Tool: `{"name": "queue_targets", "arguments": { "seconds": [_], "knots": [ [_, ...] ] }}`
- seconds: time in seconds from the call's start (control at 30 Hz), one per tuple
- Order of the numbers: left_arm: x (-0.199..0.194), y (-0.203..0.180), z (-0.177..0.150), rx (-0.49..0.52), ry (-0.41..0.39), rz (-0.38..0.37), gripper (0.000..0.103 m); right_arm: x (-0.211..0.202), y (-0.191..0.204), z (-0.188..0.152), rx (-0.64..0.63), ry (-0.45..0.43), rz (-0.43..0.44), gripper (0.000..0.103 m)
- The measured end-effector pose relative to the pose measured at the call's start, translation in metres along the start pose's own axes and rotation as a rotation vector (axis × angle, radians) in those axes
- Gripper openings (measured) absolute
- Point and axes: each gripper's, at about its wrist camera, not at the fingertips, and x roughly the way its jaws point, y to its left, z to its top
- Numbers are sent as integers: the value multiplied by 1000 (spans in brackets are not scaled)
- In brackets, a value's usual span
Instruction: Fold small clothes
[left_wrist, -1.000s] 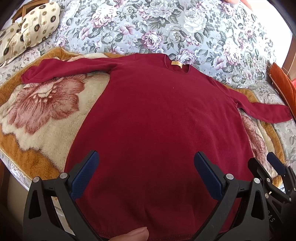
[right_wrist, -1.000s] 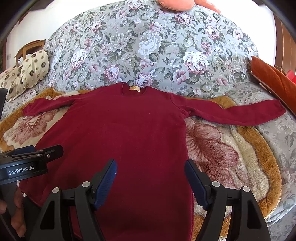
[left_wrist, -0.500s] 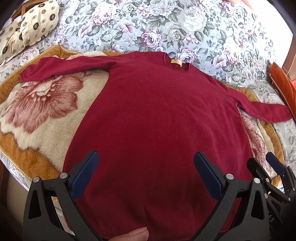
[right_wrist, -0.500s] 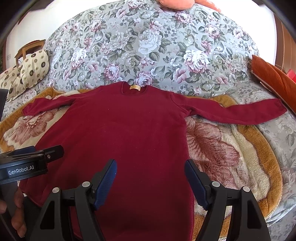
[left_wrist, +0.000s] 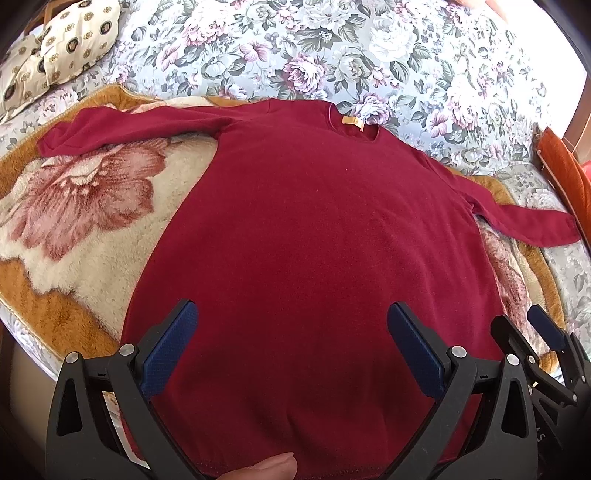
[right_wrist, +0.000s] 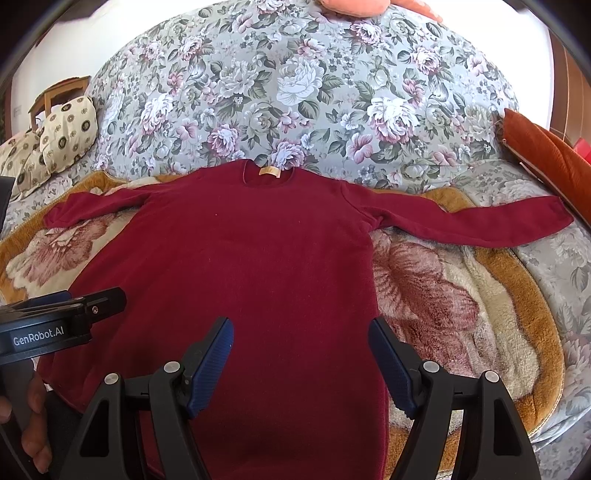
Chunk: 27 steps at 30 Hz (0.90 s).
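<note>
The bed, covered by a floral bedspread, carries a plush blanket printed with a large flower. On that blanket lies the dark red sweater, spread flat and face up.

Progress: no fold is visible. Body and both sleeves lie fully extended, so the task appears to stand at its start, with every fold still to make.

Orientation: the long axis of the body runs from the hem, nearest the cameras, to the collar, which points away toward the bedspread. The left sleeve and right sleeve extend sideways, across that axis. A small tan label marks the inside of the neck.

The left gripper and right gripper both hover over the hem end, jaws wide apart, holding nothing.
</note>
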Motion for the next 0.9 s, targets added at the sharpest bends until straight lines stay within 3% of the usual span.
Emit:
{"name": "queue_targets", "arguments": {
  "seconds": [0.9],
  "knots": [
    [3,7,4,-28,16,-18,103,6,-4,-1,25,38,20,73]
  ]
}}
